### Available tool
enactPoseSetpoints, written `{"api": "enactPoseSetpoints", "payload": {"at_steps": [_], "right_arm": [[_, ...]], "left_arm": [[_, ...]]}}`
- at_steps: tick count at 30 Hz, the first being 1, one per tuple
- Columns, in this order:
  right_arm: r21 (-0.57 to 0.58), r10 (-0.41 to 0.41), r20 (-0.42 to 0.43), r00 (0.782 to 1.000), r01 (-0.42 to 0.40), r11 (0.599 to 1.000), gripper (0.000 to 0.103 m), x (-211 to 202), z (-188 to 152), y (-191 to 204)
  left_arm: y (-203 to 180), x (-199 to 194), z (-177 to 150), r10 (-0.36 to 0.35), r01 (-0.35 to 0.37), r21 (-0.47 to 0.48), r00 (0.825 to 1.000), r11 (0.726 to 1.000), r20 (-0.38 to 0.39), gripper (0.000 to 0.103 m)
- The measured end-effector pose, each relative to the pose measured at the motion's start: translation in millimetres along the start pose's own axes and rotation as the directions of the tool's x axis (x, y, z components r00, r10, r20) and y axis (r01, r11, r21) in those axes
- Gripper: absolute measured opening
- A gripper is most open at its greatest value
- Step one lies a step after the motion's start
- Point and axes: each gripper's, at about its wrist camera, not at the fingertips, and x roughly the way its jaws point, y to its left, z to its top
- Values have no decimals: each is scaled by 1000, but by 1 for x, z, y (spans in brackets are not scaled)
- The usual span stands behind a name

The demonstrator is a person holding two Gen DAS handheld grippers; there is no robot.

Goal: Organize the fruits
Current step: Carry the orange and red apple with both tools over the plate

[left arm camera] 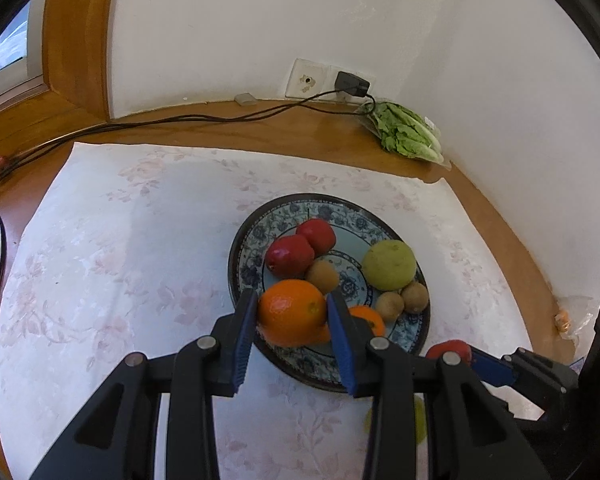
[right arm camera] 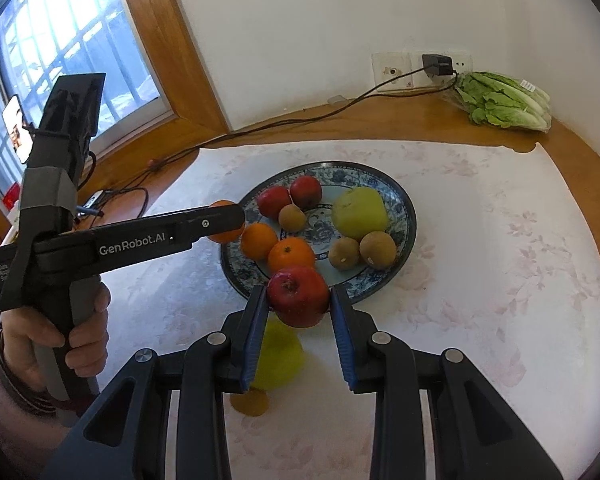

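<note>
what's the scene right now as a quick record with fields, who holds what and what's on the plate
left gripper: shut on an orange, at the plate's near edge
right gripper: shut on a red apple, over the plate's near rim
plate: blue patterned, holds two red apples, two oranges, three kiwis, one green fruit
off the plate: a green fruit and an orange on the cloth
far corner: bagged lettuce

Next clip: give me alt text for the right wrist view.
The right hand-held gripper grips a red apple at the near rim of a blue patterned plate of fruit. To its left, a person's hand holds the left hand-held gripper, shut on an orange.
</note>
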Motion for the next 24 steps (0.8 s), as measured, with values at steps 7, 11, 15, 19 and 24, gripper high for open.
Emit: {"api": "enactPoseSetpoints", "payload": {"at_steps": [7,11,15,19,24], "right_arm": [[15,-23,-7,1000,23,1000,33,12,1,-7],[17,-31,-8,999,31,999,33,16,2,-9],[11,-31,-6,999,31,999,33,17,4,-9],[4,-38,8,999,38,999,33,15,8,-11],[10,-58,21,998,58,998,33,12,17,-20]], "left_arm": [[-2,5,4,3,-4,35,1000,999,28,37],[-1,7,6,-3,2,31,1000,1000,31,37],[-1,9,8,-7,6,31,1000,1000,29,37],[0,9,9,-12,11,29,1000,1000,27,37],[-4,7,12,-16,15,39,999,999,32,37]]}}
